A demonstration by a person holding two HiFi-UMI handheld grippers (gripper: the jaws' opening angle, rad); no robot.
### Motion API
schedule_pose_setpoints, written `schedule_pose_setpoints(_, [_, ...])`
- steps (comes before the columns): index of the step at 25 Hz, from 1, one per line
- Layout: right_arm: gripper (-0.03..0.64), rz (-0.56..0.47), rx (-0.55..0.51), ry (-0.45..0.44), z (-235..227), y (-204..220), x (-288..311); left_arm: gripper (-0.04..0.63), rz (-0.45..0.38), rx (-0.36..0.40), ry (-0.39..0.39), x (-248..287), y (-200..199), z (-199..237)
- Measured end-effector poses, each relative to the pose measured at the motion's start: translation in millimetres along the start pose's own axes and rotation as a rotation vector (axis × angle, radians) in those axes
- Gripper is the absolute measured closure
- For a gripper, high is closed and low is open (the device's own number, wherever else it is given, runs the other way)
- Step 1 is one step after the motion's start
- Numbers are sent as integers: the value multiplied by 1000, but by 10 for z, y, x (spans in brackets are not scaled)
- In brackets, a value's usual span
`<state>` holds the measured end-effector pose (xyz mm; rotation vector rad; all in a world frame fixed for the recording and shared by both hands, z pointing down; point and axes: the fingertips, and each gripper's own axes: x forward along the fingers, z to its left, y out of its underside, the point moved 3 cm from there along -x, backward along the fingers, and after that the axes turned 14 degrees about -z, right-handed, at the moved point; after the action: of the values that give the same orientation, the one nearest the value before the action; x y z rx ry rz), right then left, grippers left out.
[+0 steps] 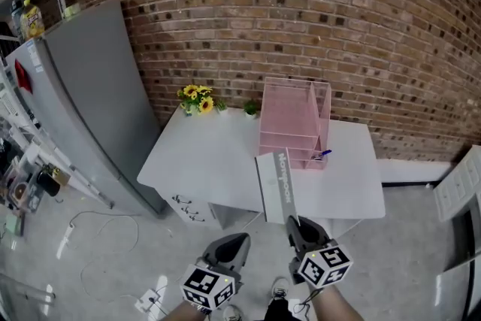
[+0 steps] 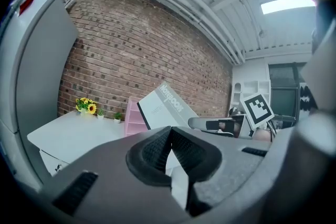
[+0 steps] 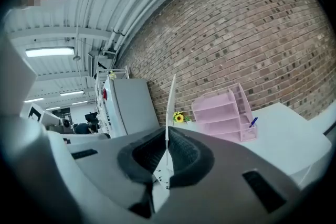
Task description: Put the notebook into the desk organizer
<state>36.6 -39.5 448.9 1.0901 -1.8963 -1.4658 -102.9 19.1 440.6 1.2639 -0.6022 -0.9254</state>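
Note:
My right gripper (image 1: 292,222) is shut on the lower end of a grey-white notebook (image 1: 273,185) and holds it up in front of the table's near edge. In the right gripper view the notebook (image 3: 170,105) shows edge-on, rising from between the closed jaws (image 3: 167,140). The pink desk organizer (image 1: 294,123) stands on the white table (image 1: 204,162), beyond the notebook, and has several shelves (image 3: 222,112). My left gripper (image 1: 238,240) hangs beside the right one, shut and empty. From the left gripper view (image 2: 169,138) the notebook (image 2: 167,109) tilts in front of the organizer (image 2: 133,118).
A blue pen (image 1: 322,155) lies in the organizer's right side. Small sunflowers (image 1: 195,98) and a tiny green plant (image 1: 251,108) stand at the table's back edge by the brick wall. A grey fridge (image 1: 83,94) is left of the table. Cables (image 1: 98,225) lie on the floor.

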Motion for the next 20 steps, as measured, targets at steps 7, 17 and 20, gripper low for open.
schedule_pose_setpoints(7, [604,22,24,-51,-653,-102,303,591,3,11,-43,722,106,-53])
schedule_pose_setpoints(17, [604,60,53,-108,-1414,-194,542,591,3,17,-109,1473,249,-187])
schedule_pose_setpoints(20, [604,67,65,-116,-1570,-192,562,591,7,18,-120,1597,300,-233])
